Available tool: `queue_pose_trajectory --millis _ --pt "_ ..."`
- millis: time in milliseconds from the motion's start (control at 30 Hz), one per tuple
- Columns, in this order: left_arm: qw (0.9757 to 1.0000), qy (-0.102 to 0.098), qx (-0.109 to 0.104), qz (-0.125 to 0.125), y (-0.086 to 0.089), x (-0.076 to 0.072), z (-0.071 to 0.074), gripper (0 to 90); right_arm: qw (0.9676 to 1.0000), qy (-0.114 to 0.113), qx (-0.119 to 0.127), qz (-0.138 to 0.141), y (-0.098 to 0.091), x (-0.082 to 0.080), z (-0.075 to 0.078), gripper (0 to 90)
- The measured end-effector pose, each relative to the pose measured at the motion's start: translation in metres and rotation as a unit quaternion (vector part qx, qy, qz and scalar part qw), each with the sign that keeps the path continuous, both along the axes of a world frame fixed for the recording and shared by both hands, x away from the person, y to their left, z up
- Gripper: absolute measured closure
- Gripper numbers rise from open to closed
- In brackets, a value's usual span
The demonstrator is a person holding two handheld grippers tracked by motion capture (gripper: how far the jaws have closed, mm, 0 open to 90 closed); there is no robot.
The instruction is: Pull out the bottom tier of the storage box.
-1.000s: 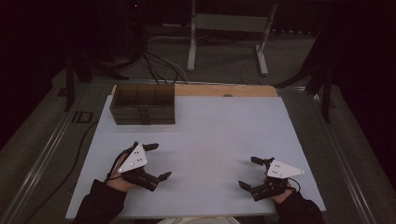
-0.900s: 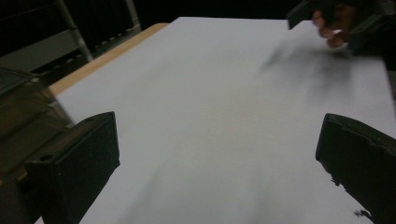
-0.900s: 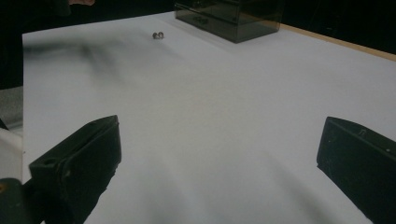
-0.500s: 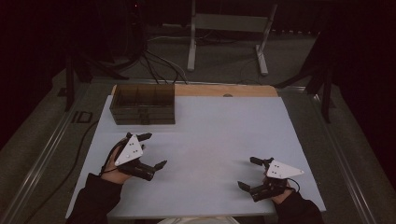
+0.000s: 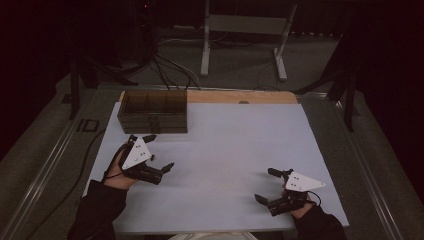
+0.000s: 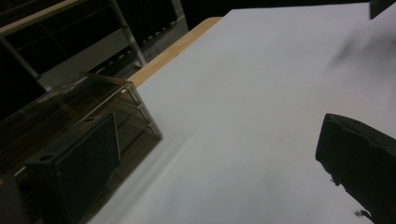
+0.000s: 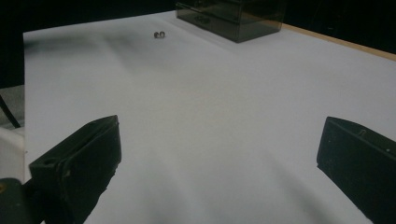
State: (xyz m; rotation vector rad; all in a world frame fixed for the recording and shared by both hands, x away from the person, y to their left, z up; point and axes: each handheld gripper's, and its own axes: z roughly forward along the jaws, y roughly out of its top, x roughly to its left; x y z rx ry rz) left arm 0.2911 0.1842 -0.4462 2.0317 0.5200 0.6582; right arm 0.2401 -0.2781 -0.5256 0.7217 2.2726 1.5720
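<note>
- Your left gripper [image 5: 156, 152] sat at about 9 o'clock on the table [image 5: 230, 150], held low over the white sheet, just in front of the brown drawer box [image 5: 153, 111].
- Your left hand [image 5: 120, 167] wrapped the gripper's body from behind, with the forearm in a dark sleeve [image 5: 97, 210] coming in from 7 o'clock.
- That gripper's grey three-cornered plate [image 5: 137, 152] tilted up and pointed toward 1 o'clock, so the tool was angled across the table rather than straight ahead.
- Its jaws stood wide apart and held nothing; in the left gripper view one jaw lay against the near face of the drawer box [image 6: 70, 126], though whether it touched the box I cannot tell, and the other was over bare white sheet.
- The drawer box stood at about 11 o'clock, close to the table's far edge, beside the strip of bare wood [image 5: 240, 96].
- Your right gripper [image 5: 267, 185] sat at about 5 o'clock, near the table's front edge and well apart from the box.
- Your right hand [image 5: 295, 204] gripped it from behind and below, with the jaws pointing toward 9 o'clock and the plate's tip toward 3 o'clock.
- Its jaws were also wide open and empty, with only white sheet between them in the right gripper view.
- In that view a small dark object [image 7: 160, 34] lay on the sheet just in front of the box [image 7: 231, 16]; it was too small to identify.
</note>
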Motion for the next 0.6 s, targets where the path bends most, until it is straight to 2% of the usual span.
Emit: queue_pose_trajectory --millis 133,200,300,467,600 --pt "0.9999 0.001 0.001 0.01 0.002 0.006 -0.001 0.8 1.0 0.002 0.005 0.0 0.0 0.0 0.001 0.0" --pt "0.9997 -0.01 0.005 0.022 0.003 0.009 -0.003 0.8 1.0 0.002 0.007 -0.002 0.0 0.0 0.001 0.0" --pt "0.9993 -0.01 0.009 0.034 0.005 0.015 -0.006 0.9 1.0 0.001 0.007 -0.003 -0.001 0.0 0.001 0.0" --pt "0.9994 -0.002 0.012 0.033 0.01 0.023 -0.011 0.9 1.0 0.0 0.006 -0.004 -0.001 0.0 0.001 0.0" --pt "0.9986 -0.006 0.026 0.045 0.011 0.029 -0.014 0.8 1.0 -0.001 0.005 -0.005 -0.002 0.0 0.001 0.0"
